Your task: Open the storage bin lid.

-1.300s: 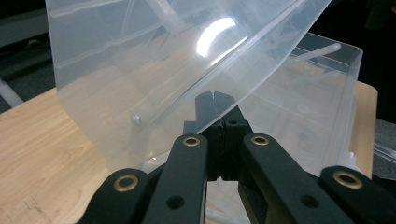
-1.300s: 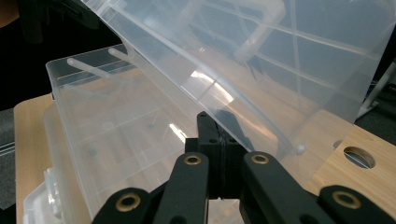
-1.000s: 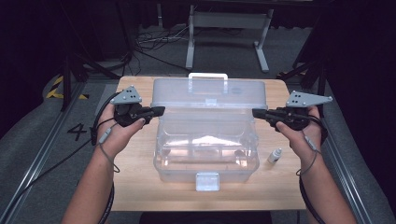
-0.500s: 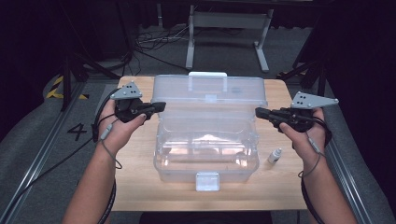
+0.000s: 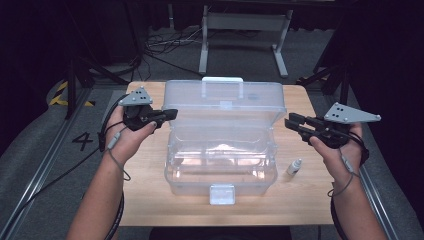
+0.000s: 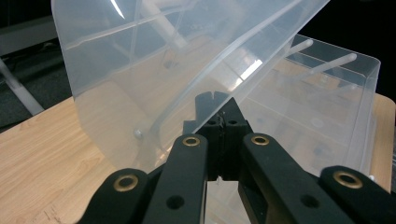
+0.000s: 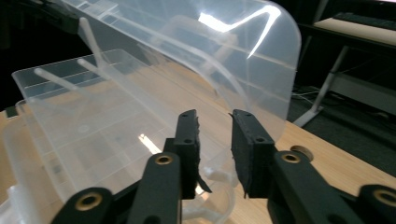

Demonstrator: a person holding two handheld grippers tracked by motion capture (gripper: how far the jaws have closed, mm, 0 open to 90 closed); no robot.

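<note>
Two grippers flank one clear plastic box (image 5: 222, 155) sitting mid-table, its lid (image 5: 227, 102) swung up and leaning back on the hinge. The left gripper (image 5: 170, 114) sits with its jaws shut tight, tips right at the lid's left edge — in the left gripper view the closed tips (image 6: 215, 100) meet the slanted rim of the lid, though whether they pinch that rim or merely rest against it I cannot tell. Over on the other side, the right gripper (image 5: 291, 122) has just been opening its jaws; they stand parted with nothing between them, just off the lid's right edge, and the right gripper view shows a clean gap between the pads (image 7: 250, 140).

So here's the risk — the lid now has support on one side at most. If the left tips are only touching, the lid could drop forward and slam onto the base, or flop further back and drag the light box across the wooden table (image 5: 150, 200). A sideways nudge from the left could also twist the hinge.

One more thing to watch: a small dropper bottle (image 5: 294, 167) stands just beside the box's right front corner, under the right hand's path. A careless sweep knocks it over.
</note>
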